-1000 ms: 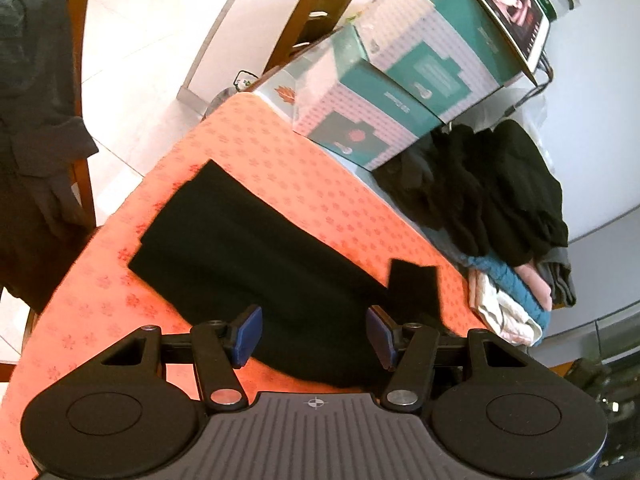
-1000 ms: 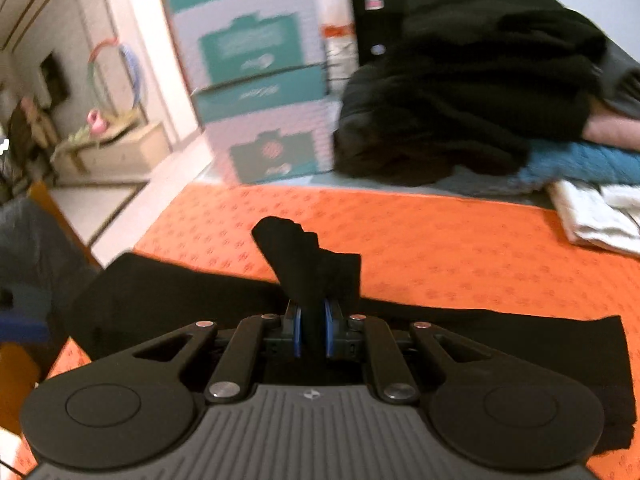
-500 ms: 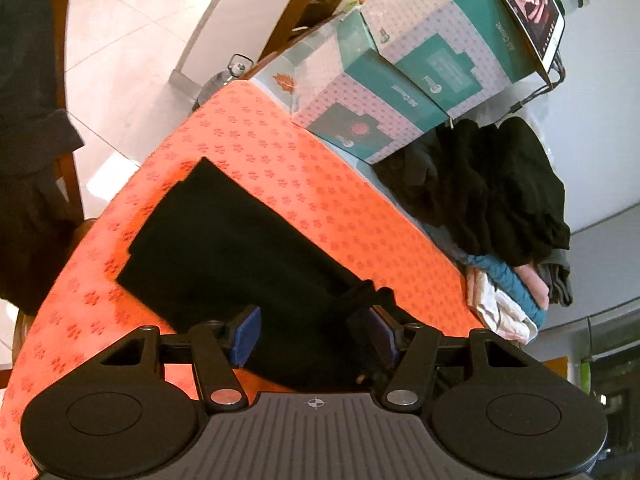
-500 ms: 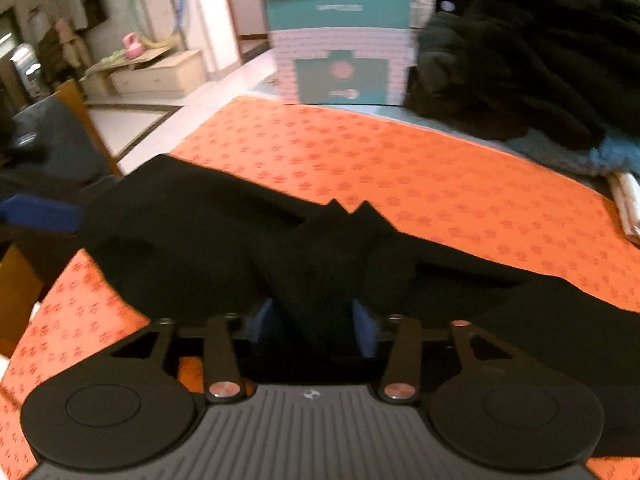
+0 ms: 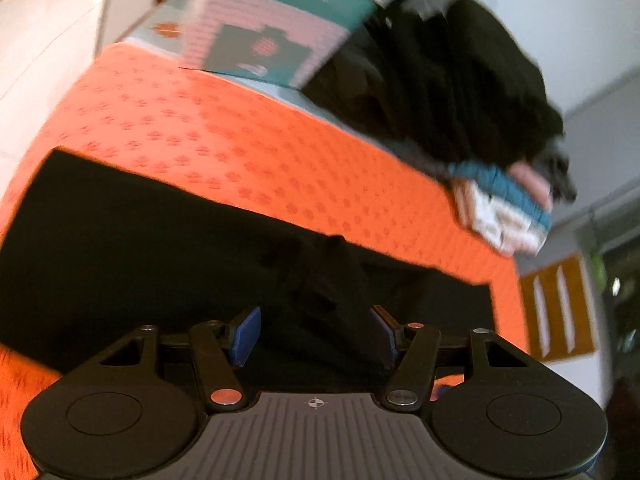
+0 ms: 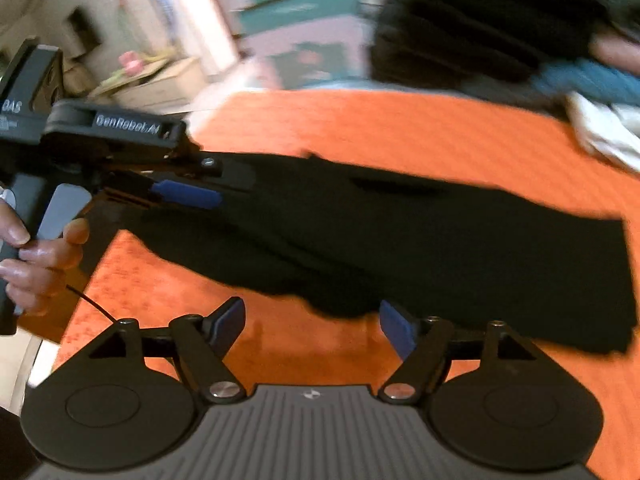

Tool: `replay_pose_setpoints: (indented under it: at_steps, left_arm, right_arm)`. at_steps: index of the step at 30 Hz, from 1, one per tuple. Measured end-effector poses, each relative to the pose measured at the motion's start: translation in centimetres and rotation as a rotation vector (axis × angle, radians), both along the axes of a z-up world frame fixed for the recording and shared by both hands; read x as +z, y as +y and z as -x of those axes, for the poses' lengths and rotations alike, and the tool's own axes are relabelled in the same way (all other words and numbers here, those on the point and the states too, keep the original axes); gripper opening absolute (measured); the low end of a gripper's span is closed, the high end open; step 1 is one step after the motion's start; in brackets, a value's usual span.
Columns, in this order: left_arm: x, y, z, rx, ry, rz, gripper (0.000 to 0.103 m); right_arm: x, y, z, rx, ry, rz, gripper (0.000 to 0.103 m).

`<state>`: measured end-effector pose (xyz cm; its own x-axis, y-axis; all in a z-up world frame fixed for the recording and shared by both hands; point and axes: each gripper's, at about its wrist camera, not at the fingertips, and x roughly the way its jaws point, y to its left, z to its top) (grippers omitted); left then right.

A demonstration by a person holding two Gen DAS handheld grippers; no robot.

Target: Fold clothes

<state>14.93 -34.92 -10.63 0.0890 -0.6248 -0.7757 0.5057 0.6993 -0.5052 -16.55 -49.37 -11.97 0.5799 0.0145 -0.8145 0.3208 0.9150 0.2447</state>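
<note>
A long black garment (image 6: 400, 240) lies across the orange patterned tablecloth (image 6: 400, 128). My right gripper (image 6: 312, 326) is open just above the garment's near edge, with nothing between its fingers. In the left wrist view the same black garment (image 5: 140, 248) fills the foreground. My left gripper (image 5: 314, 334) is open low over it, and a raised bunch of cloth (image 5: 320, 280) sits between the fingers, ungripped. The right wrist view shows one blue pad (image 6: 184, 194) of the left gripper over the garment's left end, with a hand (image 6: 36, 256) on its handle.
Teal and pink boxes (image 5: 256, 40) stand at the table's far edge. Beside them is a heap of dark clothes (image 5: 440, 80), with a folded stack of blue, pink and white items (image 5: 504, 208) at its right. The table's left edge (image 6: 80, 320) drops to the floor.
My right gripper let go of the lifted black cloth, opened and drew back. The cloth dropped flat. My left gripper came down low over the garment.
</note>
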Motion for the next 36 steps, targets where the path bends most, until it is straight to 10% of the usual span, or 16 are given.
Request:
replay_pose_setpoints:
  at_steps: [9, 11, 12, 26, 36]
  left_arm:
    - [-2.5, -3.3, -1.7, -0.018, 0.012, -0.029, 0.06]
    - [-2.5, -3.6, -1.6, -0.015, -0.013, -0.027, 0.038]
    - [-2.5, -3.6, -1.5, -0.019, -0.028, -0.028, 0.009]
    - [2.0, 1.4, -1.6, 0.085, -0.128, 0.069, 0.01]
    - [2.4, 7.9, -5.4, 0.149, -0.143, -0.007, 0.01]
  right_arm:
    - [-0.5, -5.3, 8.4, -0.291, 0.028, -0.022, 0.08]
    - [-0.8, -6.3, 9.4, -0.339, 0.031, -0.018, 0.08]
    - [-0.9, -6.8, 9.8, -0.36, 0.031, -0.017, 0.08]
    - [-0.9, -10.8, 10.1, -0.467, 0.007, 0.01, 0.08]
    - [-1.3, -9.8, 8.4, -0.427, 0.018, -0.007, 0.08]
